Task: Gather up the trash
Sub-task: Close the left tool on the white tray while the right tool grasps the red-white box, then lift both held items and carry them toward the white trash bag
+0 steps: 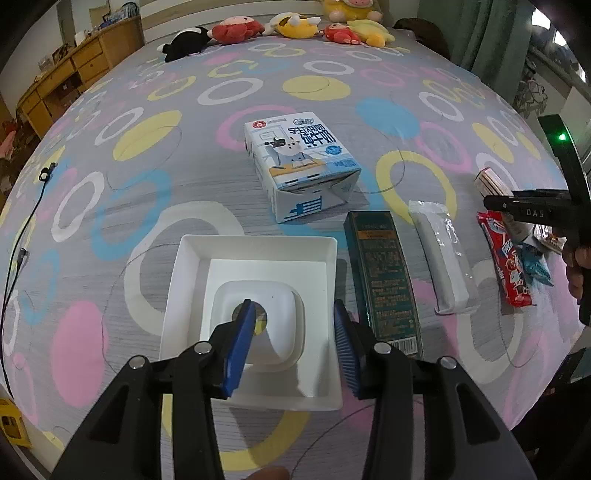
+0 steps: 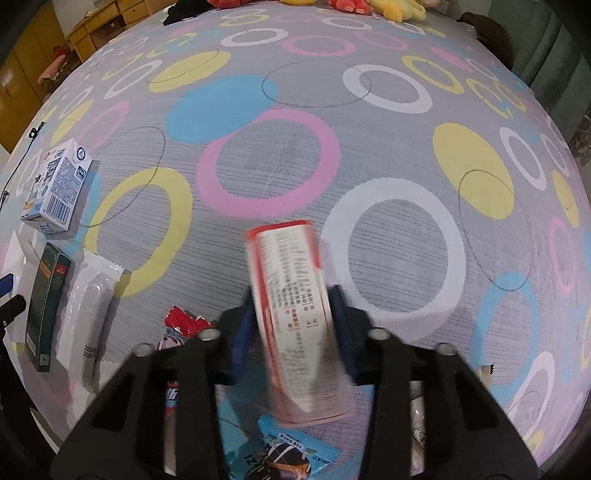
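Note:
My left gripper [image 1: 293,347] is open and empty, hovering over a white tray [image 1: 192,280] that holds a small white dish [image 1: 280,332]. A milk carton [image 1: 299,162], a dark green box [image 1: 384,273] and a white wrapped packet [image 1: 443,258] lie on the bed beyond and right of the tray. My right gripper [image 2: 291,332] is shut on a red and white box [image 2: 295,314], held above the bed over red [image 2: 181,321] and blue [image 2: 280,454] snack wrappers. The right gripper also shows in the left wrist view [image 1: 491,201].
The patterned bedspread [image 2: 332,166] stretches far ahead. Plush toys [image 1: 295,26] line the far edge. A wooden dresser [image 1: 74,70] stands at the left. A black cable [image 1: 22,240] runs along the bed's left side.

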The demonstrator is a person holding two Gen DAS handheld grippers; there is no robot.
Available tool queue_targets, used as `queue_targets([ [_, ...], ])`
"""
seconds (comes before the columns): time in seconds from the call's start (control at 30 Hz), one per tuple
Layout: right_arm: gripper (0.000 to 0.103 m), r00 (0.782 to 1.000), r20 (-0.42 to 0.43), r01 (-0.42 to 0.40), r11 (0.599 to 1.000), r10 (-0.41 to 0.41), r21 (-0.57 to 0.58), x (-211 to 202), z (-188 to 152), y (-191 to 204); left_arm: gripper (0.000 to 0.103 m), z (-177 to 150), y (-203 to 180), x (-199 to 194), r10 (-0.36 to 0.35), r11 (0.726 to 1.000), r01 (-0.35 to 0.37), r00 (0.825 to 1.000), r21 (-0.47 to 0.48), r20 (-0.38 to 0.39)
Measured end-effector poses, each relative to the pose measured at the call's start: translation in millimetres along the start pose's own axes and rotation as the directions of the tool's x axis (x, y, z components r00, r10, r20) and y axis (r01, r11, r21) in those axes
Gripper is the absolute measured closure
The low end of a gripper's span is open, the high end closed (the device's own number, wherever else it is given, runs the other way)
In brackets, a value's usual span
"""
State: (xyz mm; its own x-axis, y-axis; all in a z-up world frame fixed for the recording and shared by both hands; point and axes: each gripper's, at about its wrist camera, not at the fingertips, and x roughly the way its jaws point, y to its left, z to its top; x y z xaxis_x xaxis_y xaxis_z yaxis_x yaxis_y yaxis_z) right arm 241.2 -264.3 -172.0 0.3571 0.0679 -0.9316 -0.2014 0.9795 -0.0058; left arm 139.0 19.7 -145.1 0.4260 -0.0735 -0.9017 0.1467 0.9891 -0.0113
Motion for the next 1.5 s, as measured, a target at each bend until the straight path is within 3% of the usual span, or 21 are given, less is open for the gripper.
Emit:
queue_targets([
  [0.7, 0.071, 0.999, 0.031, -0.01, 1.0, 0.01, 0.012, -9.8, -4.0, -4.7, 0.066, 0.0, -5.4, -9.2, -0.022, 1.0, 0.021, 1.0, 0.015, 0.016],
  [1.5, 0.071, 0.99, 0.139, -0.011, 0.998, 0.002, 0.06, -73.0, -24.0, 3.8, 0.066, -22.8, -18.4, -49.3, -0.042, 0.999, 0.04, 0.996, 0.028, 0.08],
])
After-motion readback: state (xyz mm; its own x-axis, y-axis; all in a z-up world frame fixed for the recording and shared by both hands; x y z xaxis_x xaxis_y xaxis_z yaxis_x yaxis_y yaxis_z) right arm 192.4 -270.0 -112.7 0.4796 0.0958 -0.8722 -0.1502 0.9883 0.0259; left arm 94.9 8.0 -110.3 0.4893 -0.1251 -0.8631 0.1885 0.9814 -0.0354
